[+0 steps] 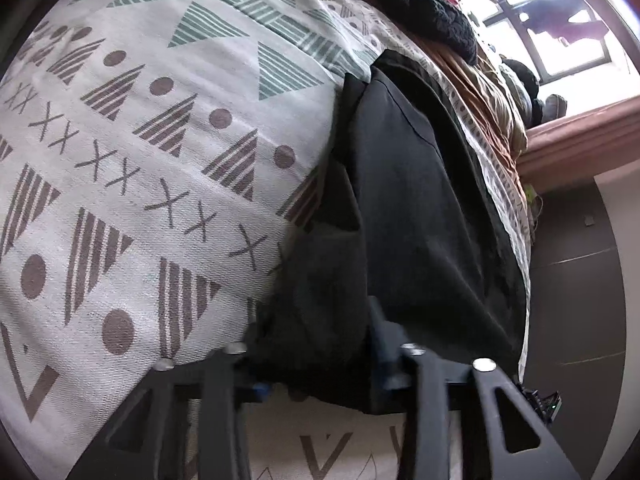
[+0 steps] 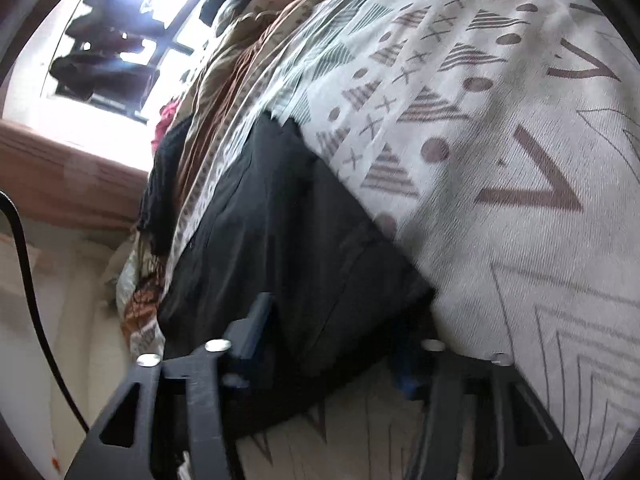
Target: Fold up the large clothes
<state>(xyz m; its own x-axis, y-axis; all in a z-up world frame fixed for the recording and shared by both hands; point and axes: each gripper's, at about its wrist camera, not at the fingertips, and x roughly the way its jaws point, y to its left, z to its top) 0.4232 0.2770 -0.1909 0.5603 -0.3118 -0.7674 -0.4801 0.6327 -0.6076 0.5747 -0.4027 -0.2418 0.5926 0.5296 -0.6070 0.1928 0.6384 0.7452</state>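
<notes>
Left gripper (image 1: 316, 344) fingers clamped on black garment (image 1: 420, 200). Right gripper (image 2: 332, 344) likewise on its near edge, over patterned bedspread (image 2: 500, 160).

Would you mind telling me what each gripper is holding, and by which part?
Both grip the black fabric garment: the left gripper and right gripper each hold its near edge above the patterned bedspread.

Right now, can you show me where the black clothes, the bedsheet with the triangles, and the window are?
black garment (image 1: 420, 200), left wrist view, on its smooth upper panel.
patterned bedsheet (image 1: 132, 152), left wrist view, on the brown triangles and crosses.
window (image 2: 120, 48), right wrist view, on the bright pane behind the dark bars.
</notes>
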